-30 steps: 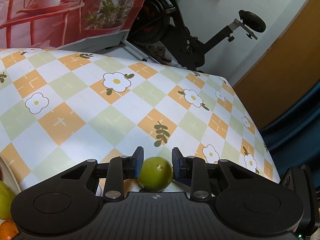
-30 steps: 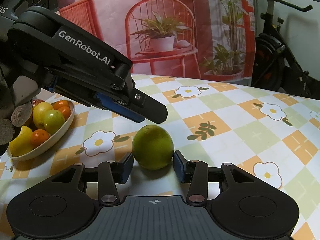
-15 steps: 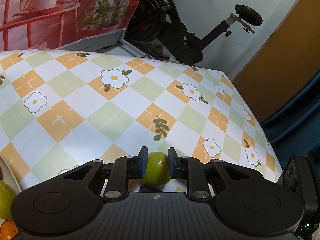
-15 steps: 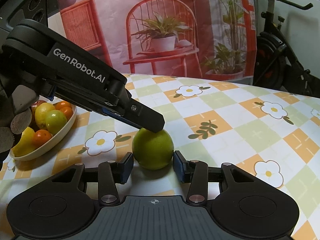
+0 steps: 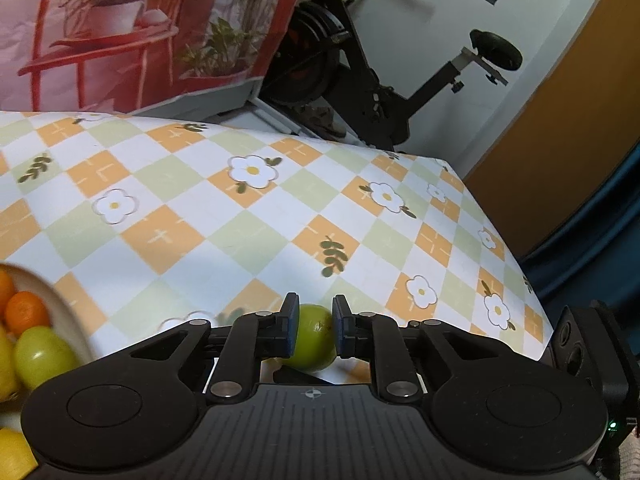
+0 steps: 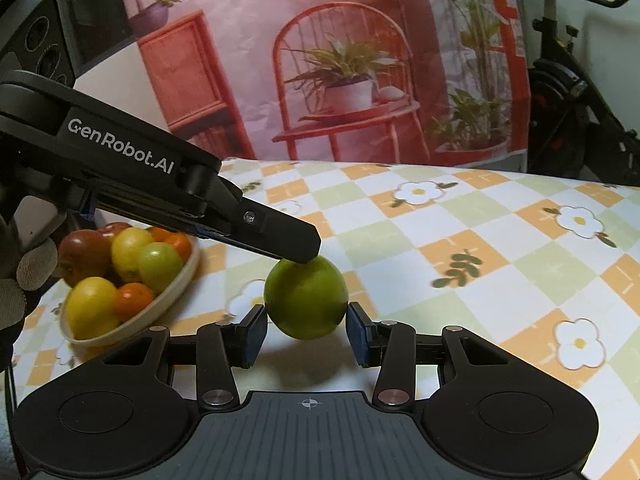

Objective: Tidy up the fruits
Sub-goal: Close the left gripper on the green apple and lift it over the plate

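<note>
A round green fruit [image 6: 306, 300] hangs just over the flowered tablecloth [image 6: 500, 248], held from two sides. My left gripper [image 6: 300, 250] comes in from the upper left and is shut on the top of the fruit. In the left wrist view its blue pads [image 5: 291, 322] press the green fruit [image 5: 314, 340] on both sides. My right gripper [image 6: 307, 332] is shut on the fruit's lower sides. A cream bowl [image 6: 176, 292] to the left holds several yellow, orange, green and red fruits. The bowl's rim [image 5: 70, 316] also shows in the left wrist view.
A gloved hand [image 6: 24, 280] holds the left tool. The table's right edge [image 5: 520, 276] drops off beside a dark blue curtain. Behind the table stand an exercise bike [image 5: 360, 80] and a printed backdrop [image 6: 340, 80] with a red chair.
The left jaws closed from wide apart onto the green fruit. The left view then swung so that the bowl came in at the left. In the right view the bowl and cloth slid right.
</note>
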A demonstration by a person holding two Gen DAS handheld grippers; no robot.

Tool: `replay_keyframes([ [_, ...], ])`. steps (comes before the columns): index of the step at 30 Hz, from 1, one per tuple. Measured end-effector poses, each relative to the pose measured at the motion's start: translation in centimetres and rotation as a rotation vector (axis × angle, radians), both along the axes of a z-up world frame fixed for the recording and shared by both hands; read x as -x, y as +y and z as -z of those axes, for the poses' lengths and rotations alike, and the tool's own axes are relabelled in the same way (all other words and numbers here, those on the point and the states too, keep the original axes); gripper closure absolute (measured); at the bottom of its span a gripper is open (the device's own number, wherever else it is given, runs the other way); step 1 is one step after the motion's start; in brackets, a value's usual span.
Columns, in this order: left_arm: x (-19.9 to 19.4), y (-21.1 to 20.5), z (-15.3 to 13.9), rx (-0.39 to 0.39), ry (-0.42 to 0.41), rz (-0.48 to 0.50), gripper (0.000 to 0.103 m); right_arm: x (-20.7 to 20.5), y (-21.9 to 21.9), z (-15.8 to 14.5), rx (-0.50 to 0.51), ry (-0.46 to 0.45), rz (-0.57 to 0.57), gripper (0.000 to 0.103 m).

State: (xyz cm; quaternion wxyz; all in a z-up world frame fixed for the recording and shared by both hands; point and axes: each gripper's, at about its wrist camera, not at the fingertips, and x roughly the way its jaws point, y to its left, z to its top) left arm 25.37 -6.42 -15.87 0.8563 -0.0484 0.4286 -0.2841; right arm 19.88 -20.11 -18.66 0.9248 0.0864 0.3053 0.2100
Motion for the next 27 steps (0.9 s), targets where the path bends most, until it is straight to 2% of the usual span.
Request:
replay_keyframes([
  [17,3.0,9.8,-2.5,0.064,-0.047,-0.152,0.084,0.4,8.8,-3.4,0.019,-0.036,-0.161,0.063],
  [27,4.2,14.1,-3.3,0.076,-0.075,-0.237,0.084,-0.2,13.9,-4.7,0.041,-0.052,-0.257,0.063],
])
